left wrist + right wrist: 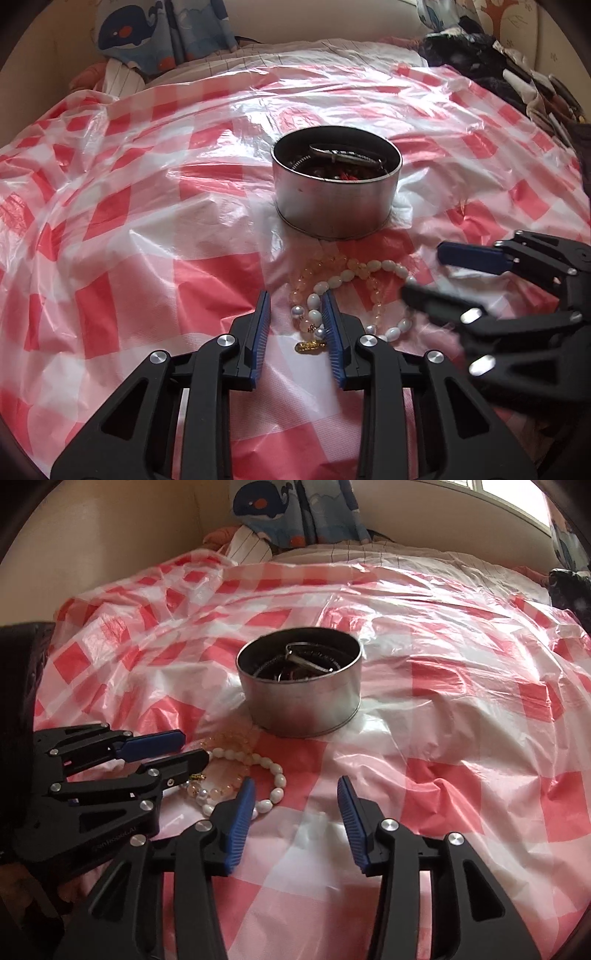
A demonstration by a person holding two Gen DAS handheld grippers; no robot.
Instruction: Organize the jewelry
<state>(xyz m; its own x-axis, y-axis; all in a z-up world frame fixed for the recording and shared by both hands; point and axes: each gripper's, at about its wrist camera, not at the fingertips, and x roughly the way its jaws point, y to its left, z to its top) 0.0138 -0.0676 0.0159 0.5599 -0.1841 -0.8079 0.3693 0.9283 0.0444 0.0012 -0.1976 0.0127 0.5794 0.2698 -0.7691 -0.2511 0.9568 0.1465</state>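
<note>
hovering just in front of the round tin (336, 199), my left gripper (295, 306) stands narrowly parted beside the bead bracelets (347, 291) on the checked sheet (129, 206), my right gripper (295, 797) wider, both gripping nothing.

Surface cover: thin plastic sheet (155, 177), red-and-white check, glossy, heavily creased, bright glare patches across the middle. Sheet spreads over most of both views; its far edge ends short of the wall.

Beyond the far edge: pale bedding (295, 51) with thin dark lines, lying in folds.

Far left of the left wrist view: fabric (147, 33) printed with a dark blue whale, red-orange spots, light blue ground; hangs in vertical folds. A striped white cloth (251, 548) sits just below it, with an orange-pink item (218, 535) beside that; cannot identify it.

Far right: heap of dark clothing (476, 59).

Window (517, 502) at upper right, daylight.
</note>
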